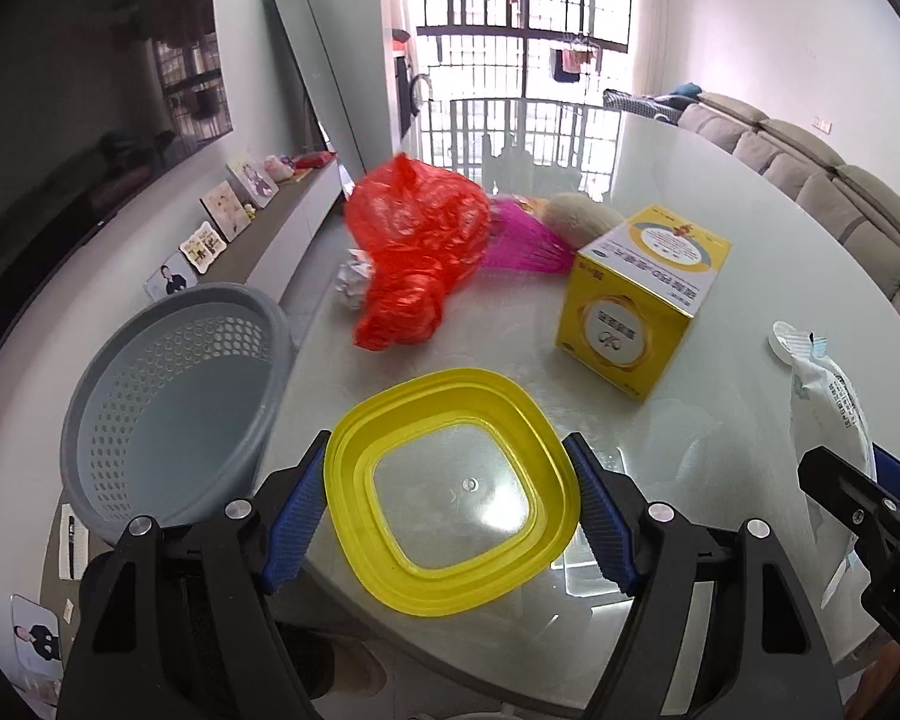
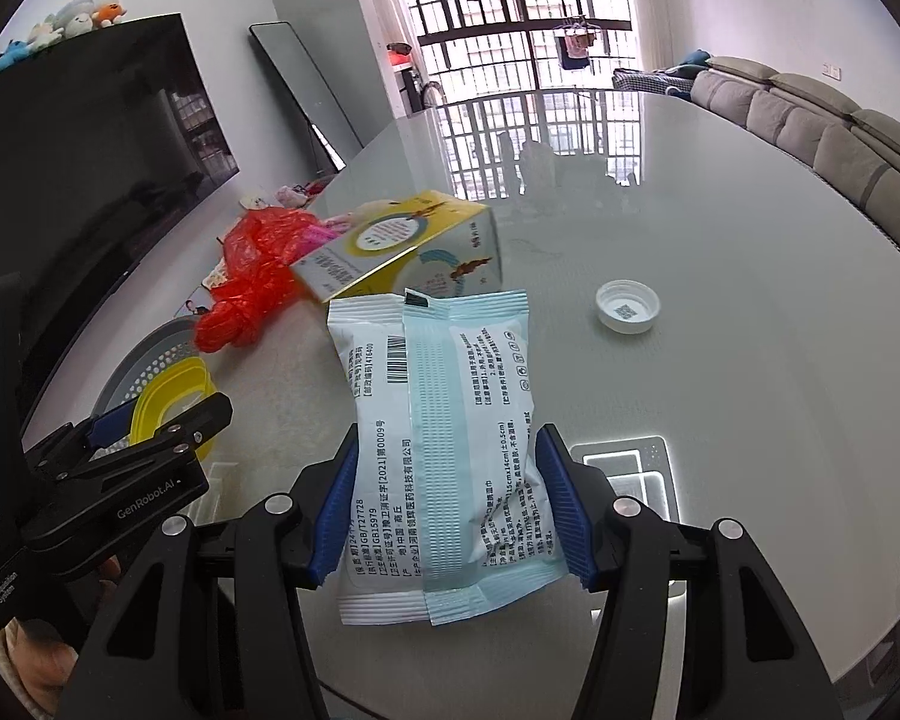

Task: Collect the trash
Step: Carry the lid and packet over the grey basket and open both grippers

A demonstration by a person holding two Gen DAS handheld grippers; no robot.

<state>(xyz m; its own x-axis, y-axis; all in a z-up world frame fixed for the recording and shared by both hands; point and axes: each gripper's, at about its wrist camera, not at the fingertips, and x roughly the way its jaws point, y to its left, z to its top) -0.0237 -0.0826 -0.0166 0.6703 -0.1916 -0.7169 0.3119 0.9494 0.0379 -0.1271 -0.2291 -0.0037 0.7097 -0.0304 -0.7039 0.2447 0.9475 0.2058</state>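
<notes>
My left gripper (image 1: 450,516) is shut on a yellow square lid (image 1: 450,492) with a clear centre, held over the near edge of the glass table (image 1: 720,210). My right gripper (image 2: 444,510) is shut on a white and pale blue wet-wipe packet (image 2: 444,438), held upright above the table; the packet also shows in the left wrist view (image 1: 834,414). A grey perforated basket (image 1: 168,402) stands left of the table, beside the lid. On the table lie a red plastic bag (image 1: 420,252), a crumpled foil ball (image 1: 351,288), a yellow box (image 1: 642,300) and a white cap (image 2: 627,306).
A pink brush-like item (image 1: 522,240) and a tan round object (image 1: 582,216) lie behind the red bag. A TV and low cabinet with photo frames (image 1: 222,210) run along the left wall. A grey sofa (image 1: 840,192) stands to the right.
</notes>
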